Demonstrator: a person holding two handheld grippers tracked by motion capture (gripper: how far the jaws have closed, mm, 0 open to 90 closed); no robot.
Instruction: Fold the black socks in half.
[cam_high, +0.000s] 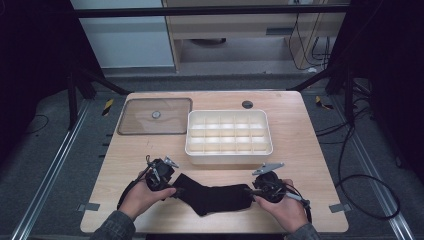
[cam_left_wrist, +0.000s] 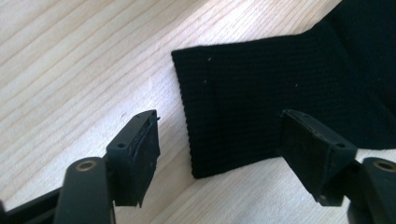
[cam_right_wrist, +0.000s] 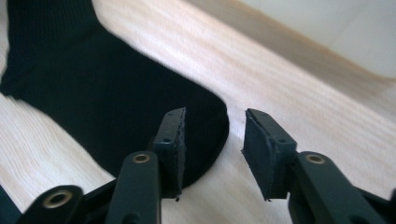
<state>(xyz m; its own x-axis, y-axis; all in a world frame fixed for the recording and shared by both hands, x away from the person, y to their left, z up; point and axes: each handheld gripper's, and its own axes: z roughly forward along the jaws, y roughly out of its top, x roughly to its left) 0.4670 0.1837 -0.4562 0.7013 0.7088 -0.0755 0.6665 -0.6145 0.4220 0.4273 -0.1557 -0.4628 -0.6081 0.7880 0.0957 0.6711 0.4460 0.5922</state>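
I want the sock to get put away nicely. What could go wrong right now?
The left gripper stands open over the sock's cuff edge, so it might pinch only a thin strip, which could slip out. The right gripper is open at the rounded toe, with one jaw off the cloth, so it may close on the table instead. The box is close, so a lifted sock could snag on its rim.

A pale wooden table (cam_high: 300, 150) stands on grey carpeted floor (cam_high: 45, 150), with black cables (cam_high: 360, 165) trailing at the right. Behind it stand light wooden cabinets (cam_high: 240, 30). The sides are dark.
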